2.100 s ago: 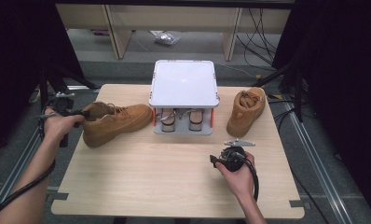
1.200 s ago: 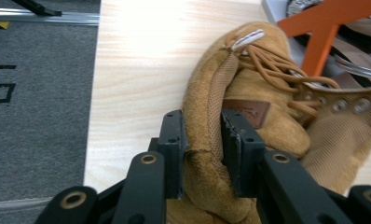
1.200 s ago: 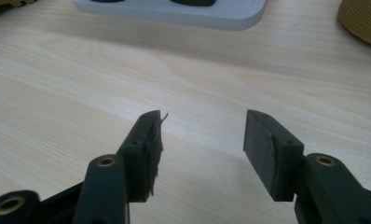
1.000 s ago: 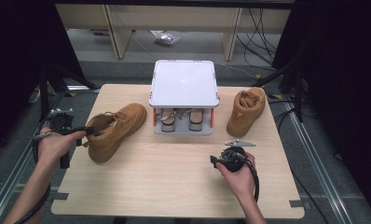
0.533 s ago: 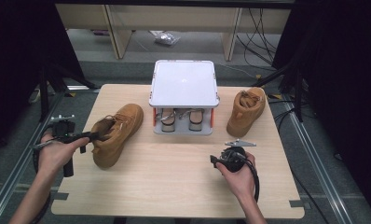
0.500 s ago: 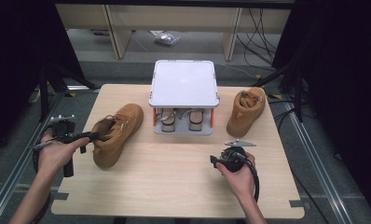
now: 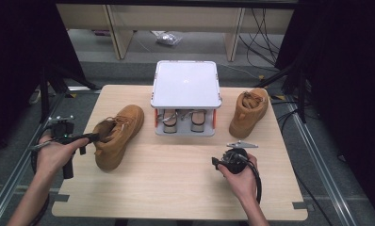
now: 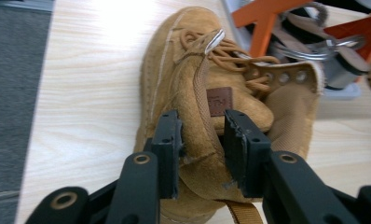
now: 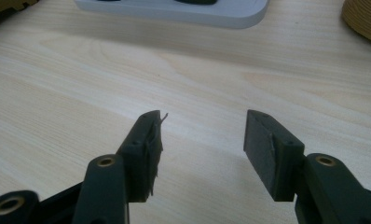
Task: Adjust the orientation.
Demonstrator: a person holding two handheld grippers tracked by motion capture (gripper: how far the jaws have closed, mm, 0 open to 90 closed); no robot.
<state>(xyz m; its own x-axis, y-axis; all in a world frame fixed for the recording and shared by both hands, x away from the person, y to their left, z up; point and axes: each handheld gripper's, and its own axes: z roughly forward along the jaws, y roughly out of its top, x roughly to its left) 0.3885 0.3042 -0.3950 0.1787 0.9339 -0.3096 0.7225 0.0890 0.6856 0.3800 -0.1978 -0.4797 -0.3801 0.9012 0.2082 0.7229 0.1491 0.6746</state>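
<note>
On table [image 7: 176,183]: 2 boots [image 7: 116,135]; 1 rack [image 7: 185,84].

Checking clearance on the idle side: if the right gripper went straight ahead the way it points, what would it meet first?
Bare table first; beyond it, probably the base of the white shoe rack. The right gripper has open, empty fingers, though depth is hard to judge.

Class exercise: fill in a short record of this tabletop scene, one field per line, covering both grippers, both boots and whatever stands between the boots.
Left gripper: jaws clamped on the heel collar of the left boot; they have just been closing
Right gripper: open, nothing between the jaws, low over the wooden table
Right boot: untouched, standing at the table's right side
Centre: white shoe rack with a pair of shoes under its top
</note>
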